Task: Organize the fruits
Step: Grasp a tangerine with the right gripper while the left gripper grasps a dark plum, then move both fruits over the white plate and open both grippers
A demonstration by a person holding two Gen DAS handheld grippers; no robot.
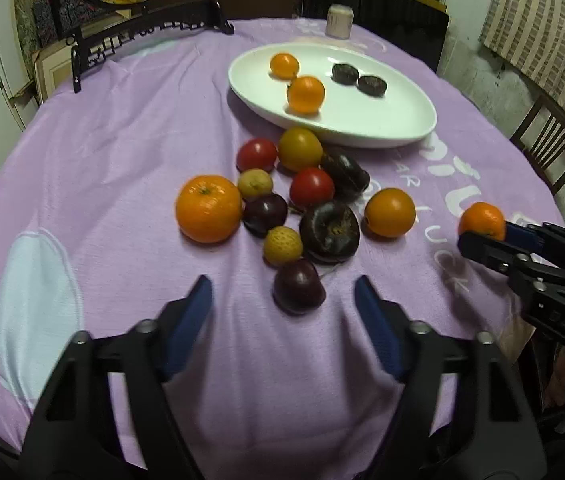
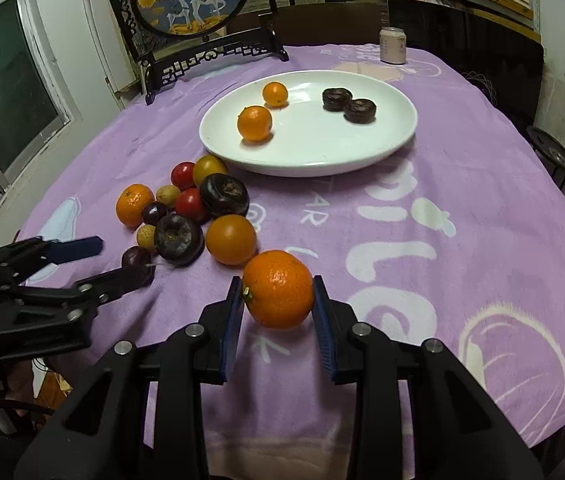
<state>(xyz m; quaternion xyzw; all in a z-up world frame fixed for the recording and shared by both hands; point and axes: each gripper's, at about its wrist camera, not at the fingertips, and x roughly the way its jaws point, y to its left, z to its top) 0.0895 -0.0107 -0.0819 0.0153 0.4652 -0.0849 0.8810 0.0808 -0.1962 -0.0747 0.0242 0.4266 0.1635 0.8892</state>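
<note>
My right gripper is shut on a small orange, held just above the purple cloth; in the left wrist view the same orange shows at the far right. My left gripper stands open around a dark plum, its pads apart from the fruit. Beyond the plum lies a pile of several fruits, among them a large orange, red tomatoes and dark plums. Farther back, a white plate carries two oranges and two dark flat fruits.
A pale can stands at the far edge of the round table. A framed deer screen on a black stand is at the back left. A wooden chair stands to the right.
</note>
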